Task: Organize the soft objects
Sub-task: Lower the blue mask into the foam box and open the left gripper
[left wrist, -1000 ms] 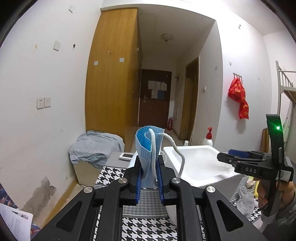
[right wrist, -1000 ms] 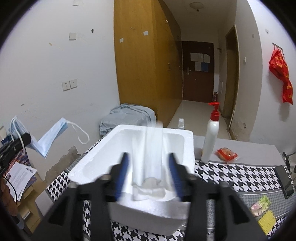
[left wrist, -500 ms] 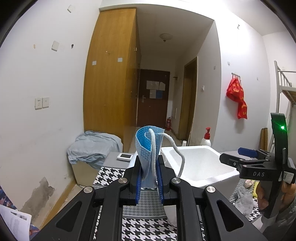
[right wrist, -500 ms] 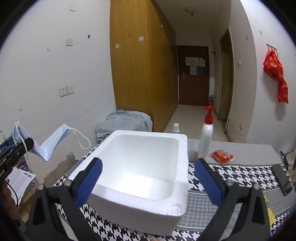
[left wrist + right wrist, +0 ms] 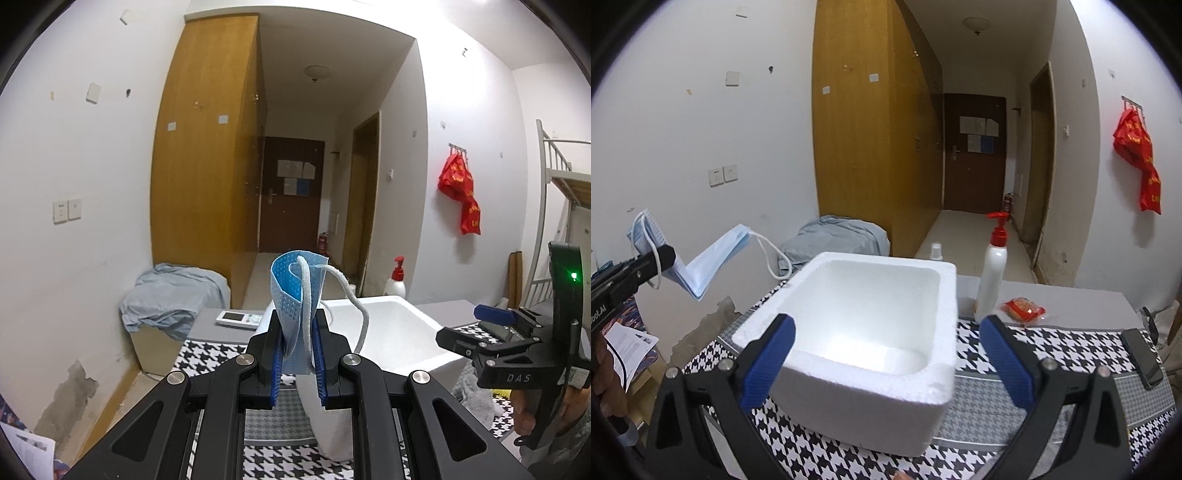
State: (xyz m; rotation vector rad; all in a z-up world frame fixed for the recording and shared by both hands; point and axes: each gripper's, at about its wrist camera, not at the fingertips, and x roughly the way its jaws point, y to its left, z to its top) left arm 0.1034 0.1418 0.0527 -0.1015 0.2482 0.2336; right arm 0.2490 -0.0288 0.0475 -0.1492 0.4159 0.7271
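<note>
Box sits on the table right under the right gripper, whose fingers are spread wide with nothing held. Mask is pinched upright in the clenched left gripper, off to the box's left, so it's nearer.

Blue face mask held up beside an open white foam box

The pleated surgical mask stands folded and upright between the left gripper's closed blue pads, its white ear loops curling free at the top and side. The foam box sits on the houndstooth tablecloth, open side up; in the right wrist view its glaring white floor shows nothing distinct.
</note>
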